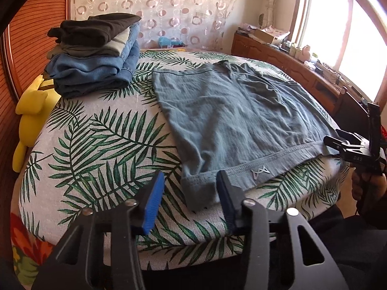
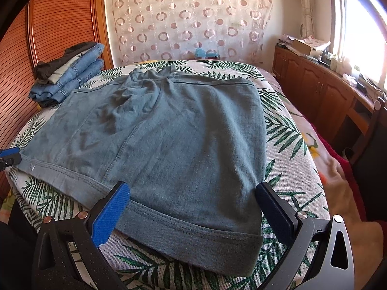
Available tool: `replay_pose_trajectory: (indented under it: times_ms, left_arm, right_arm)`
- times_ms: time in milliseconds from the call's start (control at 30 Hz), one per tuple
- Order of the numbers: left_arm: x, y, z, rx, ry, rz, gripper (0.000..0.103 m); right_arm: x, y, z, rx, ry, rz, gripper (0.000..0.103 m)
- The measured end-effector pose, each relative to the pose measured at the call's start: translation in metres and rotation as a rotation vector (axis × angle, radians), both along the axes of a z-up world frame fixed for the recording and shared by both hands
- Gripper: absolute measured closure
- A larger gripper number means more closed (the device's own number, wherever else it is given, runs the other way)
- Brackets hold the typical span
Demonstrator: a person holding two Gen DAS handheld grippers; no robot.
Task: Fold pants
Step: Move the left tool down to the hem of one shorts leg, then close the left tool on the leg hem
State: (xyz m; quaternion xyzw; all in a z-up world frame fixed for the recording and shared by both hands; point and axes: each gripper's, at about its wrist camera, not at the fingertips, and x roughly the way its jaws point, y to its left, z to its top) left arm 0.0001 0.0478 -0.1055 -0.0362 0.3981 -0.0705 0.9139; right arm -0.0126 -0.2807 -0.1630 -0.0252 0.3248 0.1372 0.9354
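One pair of grey-blue pants (image 2: pixel 174 145) lies spread flat on the bed (image 1: pixel 101 149), waistband at the near edge w/ a small pale logo (image 1: pixel 260 171) on it; legs look already doubled back, hems toward the curtain. Rel. to the pants: stack of folded jeans (image 1: pixel 94 70) sits beyond the far-left corner, apart from them. Left gripper (image 1: pixel 191 193) is at the near-left waistband corner, fingers part-spread, corner between them, pads not yet pressing. Right gripper (image 2: pixel 193 207) straddles the near-right corner, fingers spread wide, nothing pinched. Handling, my guess: soft knit, light, floppy, no stiffness, so it'll sag and drag on the sheet. Best hold = thick hemmed waistband at both corners, pinch all layers, lift evenly.
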Motion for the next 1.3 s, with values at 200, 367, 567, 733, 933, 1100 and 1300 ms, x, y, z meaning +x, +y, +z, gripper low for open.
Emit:
replay_pose_trajectory:
  times_ms: [200,367,567,733,933,1100,1300]
  left_arm:
    - [-0.002,0.0,0.001,-0.003,0.0,-0.008,0.07]
    - [0.001,0.001,-0.004,0.003,0.033,-0.002,0.07]
    - [0.002,-0.002,-0.006,0.026,0.028,-0.002,0.07]
    - [0.003,-0.005,-0.005,0.022,0.017,-0.024,0.086]
    - [0.006,-0.007,0.017,-0.014,-0.034,-0.056,0.094]
    - [0.017,-0.015,0.049,-0.089,-0.079,-0.113,0.095]
    - [0.036,-0.036,0.078,-0.089,-0.141,-0.172,0.095]
  right_arm:
    - [-0.002,-0.008,-0.003,-0.002,0.0,0.013,0.0]
    - [0.014,-0.001,-0.004,-0.004,0.0,0.015,0.0]
    - [0.017,0.001,-0.004,-0.01,-0.002,0.02,0.0]
    - [0.016,0.001,-0.005,-0.011,-0.008,0.024,0.0]
    - [0.014,-0.001,-0.005,-0.012,-0.006,0.031,0.001]
    - [0.014,-0.001,-0.002,-0.017,-0.003,0.041,0.01]
    - [0.016,-0.001,0.0,-0.036,0.001,0.046,0.017]
